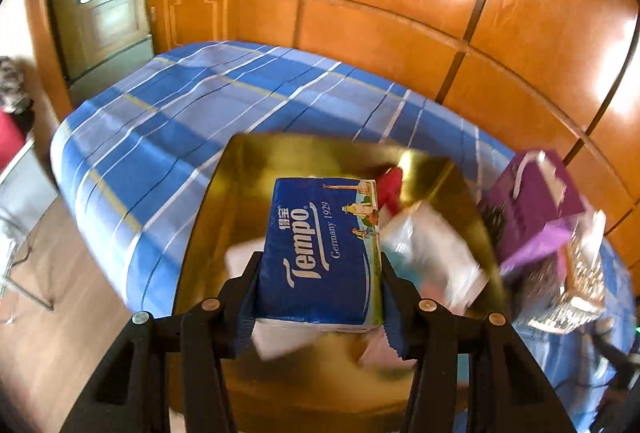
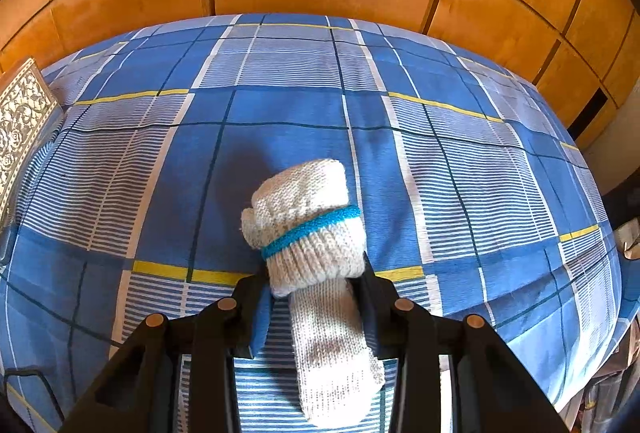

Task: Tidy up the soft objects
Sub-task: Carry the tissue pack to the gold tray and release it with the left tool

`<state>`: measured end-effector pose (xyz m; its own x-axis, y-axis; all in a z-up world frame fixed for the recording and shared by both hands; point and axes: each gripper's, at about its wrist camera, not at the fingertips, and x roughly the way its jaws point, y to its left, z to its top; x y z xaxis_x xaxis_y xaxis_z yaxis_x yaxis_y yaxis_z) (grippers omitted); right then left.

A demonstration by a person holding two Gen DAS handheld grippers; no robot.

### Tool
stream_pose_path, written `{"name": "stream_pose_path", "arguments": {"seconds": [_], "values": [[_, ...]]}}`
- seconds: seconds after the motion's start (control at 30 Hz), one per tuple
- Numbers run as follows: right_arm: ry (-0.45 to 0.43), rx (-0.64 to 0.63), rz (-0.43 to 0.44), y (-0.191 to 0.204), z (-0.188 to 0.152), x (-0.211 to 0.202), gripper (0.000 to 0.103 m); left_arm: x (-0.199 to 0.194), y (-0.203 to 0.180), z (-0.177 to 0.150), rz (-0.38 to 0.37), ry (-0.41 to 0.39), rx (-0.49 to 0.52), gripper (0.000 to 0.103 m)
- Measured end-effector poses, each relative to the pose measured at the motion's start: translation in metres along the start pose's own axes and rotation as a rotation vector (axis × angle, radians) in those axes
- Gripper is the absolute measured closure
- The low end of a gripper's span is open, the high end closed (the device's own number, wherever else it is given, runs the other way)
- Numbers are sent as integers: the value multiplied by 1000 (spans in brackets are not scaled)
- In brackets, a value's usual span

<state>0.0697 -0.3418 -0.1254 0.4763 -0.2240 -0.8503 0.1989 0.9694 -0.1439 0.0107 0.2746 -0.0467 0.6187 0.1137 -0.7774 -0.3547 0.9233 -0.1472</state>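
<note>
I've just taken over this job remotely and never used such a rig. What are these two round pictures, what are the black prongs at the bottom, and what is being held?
Each picture comes from a fisheye camera on a hand-held gripper, looking along its two black fingers. In the left wrist view, the left gripper is shut on a blue Tempo tissue pack above a gold box with other packets inside. A purple box stands beside it. In the right wrist view, the right gripper is shut on a white knitted glove bundle over the blue plaid bed.
</note>
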Motion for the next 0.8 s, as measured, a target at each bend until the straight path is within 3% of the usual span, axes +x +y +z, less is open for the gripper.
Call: {"name": "stream_pose_path", "arguments": {"seconds": [0.23,0.37,0.5,0.6,0.8], "values": [[9,-8,-25,2,1,0,67,6,10,-47,38,45,-44,50],[14,-6,-34,4,2,0,67,16,0,-46,18,52,-28,48],[13,4,-40,4,1,0,67,24,-13,-39,15,42,4,33],[13,14,-41,4,2,0,67,22,-16,-36,32,16,18,29],[13,20,-49,5,2,1,67,9,-16,-32,61,-40,33,28]]}}
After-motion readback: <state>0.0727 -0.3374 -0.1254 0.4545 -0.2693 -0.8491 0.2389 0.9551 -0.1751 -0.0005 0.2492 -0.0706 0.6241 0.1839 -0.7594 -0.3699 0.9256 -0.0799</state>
